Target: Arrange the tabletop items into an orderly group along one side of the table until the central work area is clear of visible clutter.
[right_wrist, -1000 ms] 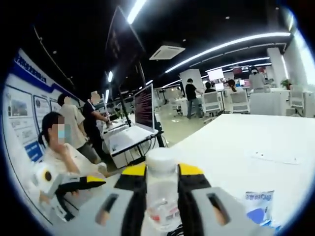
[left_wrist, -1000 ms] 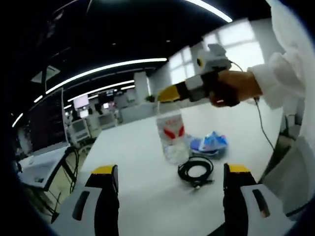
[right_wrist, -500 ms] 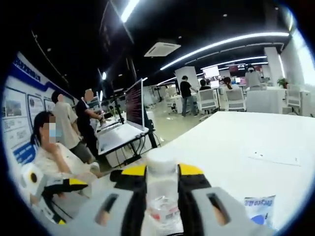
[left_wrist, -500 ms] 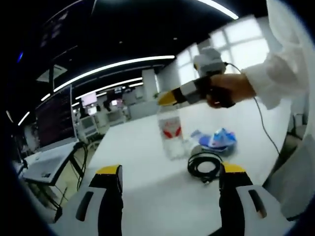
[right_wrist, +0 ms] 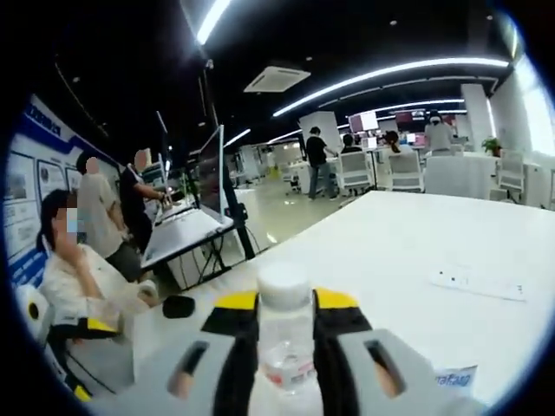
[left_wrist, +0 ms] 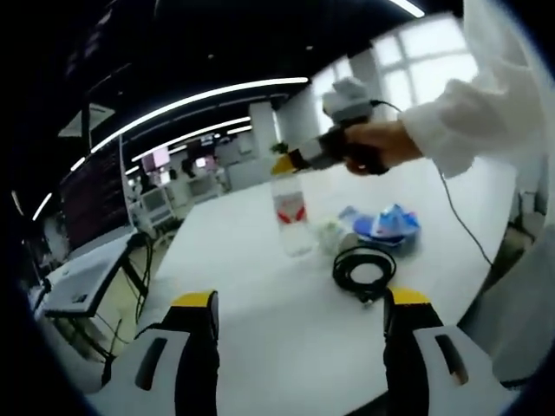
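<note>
A clear water bottle (left_wrist: 292,221) with a red label and white cap stands upright over the white table (left_wrist: 251,303), left of the other items. My right gripper (left_wrist: 286,165), held by a hand in a white sleeve, is shut on its neck. In the right gripper view the bottle (right_wrist: 285,334) sits between the yellow-tipped jaws of my right gripper (right_wrist: 285,305). My left gripper (left_wrist: 299,316) is open near the table's front edge, nothing between its jaws. A black coiled cable (left_wrist: 364,269) and a blue packet (left_wrist: 392,227) lie right of the bottle.
A small pale object (left_wrist: 332,235) lies between bottle and packet. A flat white strip (right_wrist: 477,284) rests farther out on the table (right_wrist: 390,243), and a packet's corner (right_wrist: 455,379) shows low right. People, desks and monitors stand beyond the table's left edge.
The right gripper has carried the bottle leftward, away from the packet and cable, opening a gap. The left gripper has drawn back a little and stays open.
</note>
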